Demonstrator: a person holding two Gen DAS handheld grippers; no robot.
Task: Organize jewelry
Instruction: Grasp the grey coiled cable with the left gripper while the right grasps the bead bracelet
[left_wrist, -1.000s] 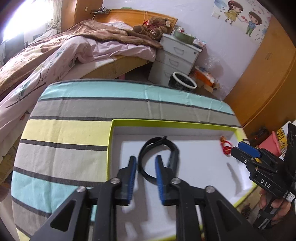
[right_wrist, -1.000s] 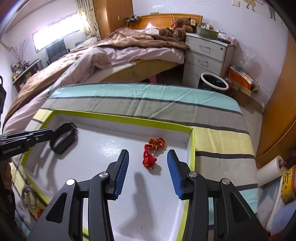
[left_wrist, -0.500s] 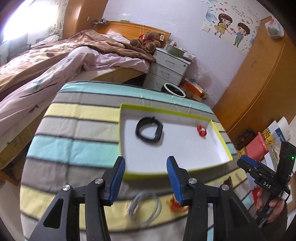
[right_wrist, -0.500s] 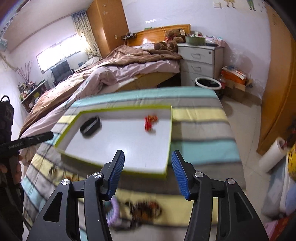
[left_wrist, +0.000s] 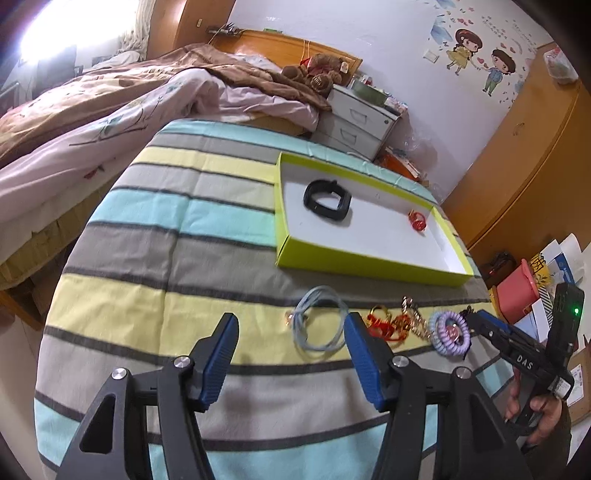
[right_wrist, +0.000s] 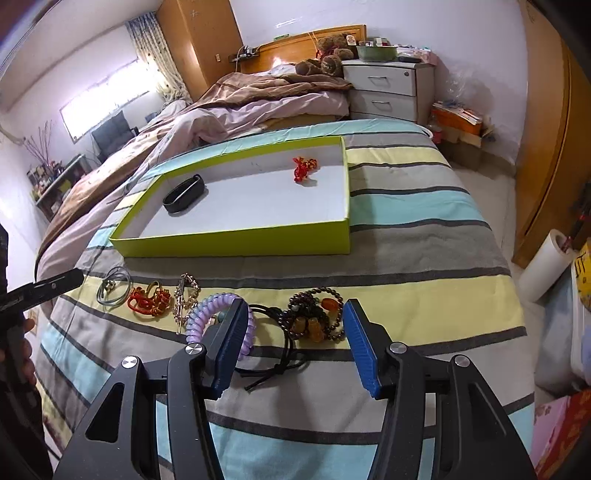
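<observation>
The left gripper (left_wrist: 290, 345) hangs over the striped bedspread (left_wrist: 155, 229) with its blue-padded jaws spread wide and nothing between them; a pale grey-blue cord loop (left_wrist: 320, 321) lies on the yellow stripe just ahead, near the right-hand pad. The right gripper (right_wrist: 293, 334) is likewise spread apart and empty — its left pad sits over a lilac spiral hair tie (right_wrist: 207, 321), and a dark beaded bracelet with amber stones (right_wrist: 316, 317) lies on the cloth between the pads, with a black cord (right_wrist: 275, 360) trailing beside it.

To the left along the same yellow stripe lie a gold chain piece (right_wrist: 184, 293) and a red knotted ornament with gold trim (right_wrist: 149, 299), then the cord loop at the far end.

Beyond this row, resting on the bedspread, is a shallow rectangular box with lime-green walls and a white floor (right_wrist: 236, 242). Two things are inside it — a black wristband (right_wrist: 184, 194) near the left end, and a small red-and-gold knot charm (right_wrist: 303, 167) near the far right corner, the two well apart. The rest of the box floor is bare white.

Behind the bedspread stand a bed with a rumpled pink-and-brown quilt (right_wrist: 236, 107) and a white bedside drawer unit (right_wrist: 384, 90).
</observation>
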